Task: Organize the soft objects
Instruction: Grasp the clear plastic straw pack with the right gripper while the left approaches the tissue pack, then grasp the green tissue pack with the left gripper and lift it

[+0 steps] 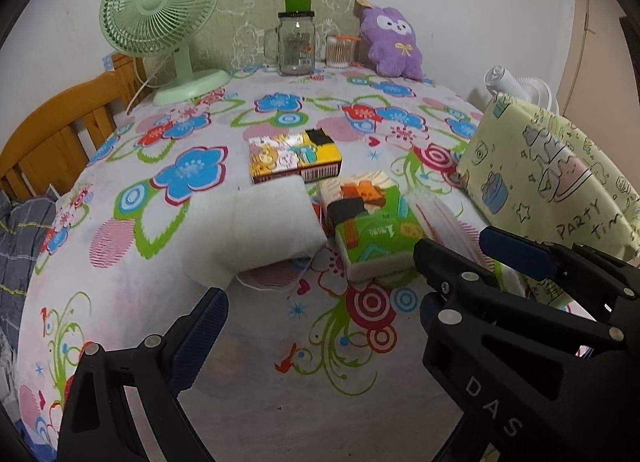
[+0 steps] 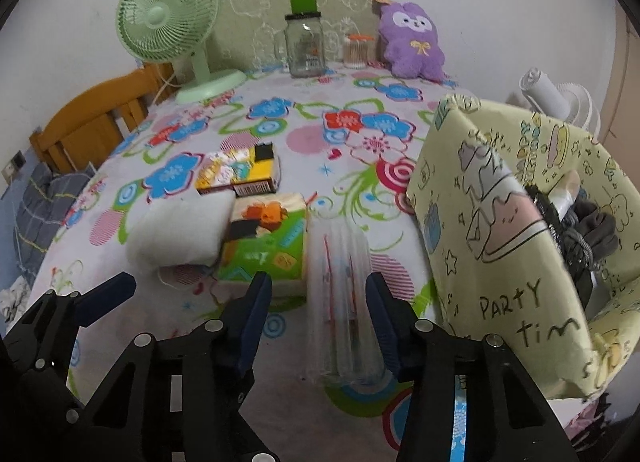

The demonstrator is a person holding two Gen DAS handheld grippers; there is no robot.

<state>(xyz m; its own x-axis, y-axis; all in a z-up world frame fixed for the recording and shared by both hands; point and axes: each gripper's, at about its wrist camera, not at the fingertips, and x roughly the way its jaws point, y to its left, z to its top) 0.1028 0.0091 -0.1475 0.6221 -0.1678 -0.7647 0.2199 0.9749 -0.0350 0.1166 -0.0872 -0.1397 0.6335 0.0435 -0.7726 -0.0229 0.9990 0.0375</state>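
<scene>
On the flowered bed sheet lie a white pillow-like pad (image 1: 256, 230) (image 2: 184, 234), a green tissue pack (image 1: 372, 230) (image 2: 264, 246), a yellow tissue pack (image 1: 294, 156) (image 2: 240, 172) and a clear plastic packet (image 2: 340, 294) (image 1: 444, 222). A yellow "PARTY" patterned bag (image 2: 508, 246) (image 1: 556, 178) stands at the right with dark cloth (image 2: 580, 238) inside. My right gripper (image 2: 318, 318) is open, its fingers either side of the clear packet. My left gripper (image 1: 320, 302) is open and empty, just in front of the white pad; it also shows in the right wrist view (image 2: 120, 294).
At the far wall stand a green fan (image 1: 160, 18), a glass jar mug (image 1: 296, 44), a cotton-swab jar (image 1: 340, 50) and a purple plush (image 1: 392, 42). A wooden headboard (image 1: 60, 134) bounds the left side. A white fan (image 2: 560, 98) is behind the bag.
</scene>
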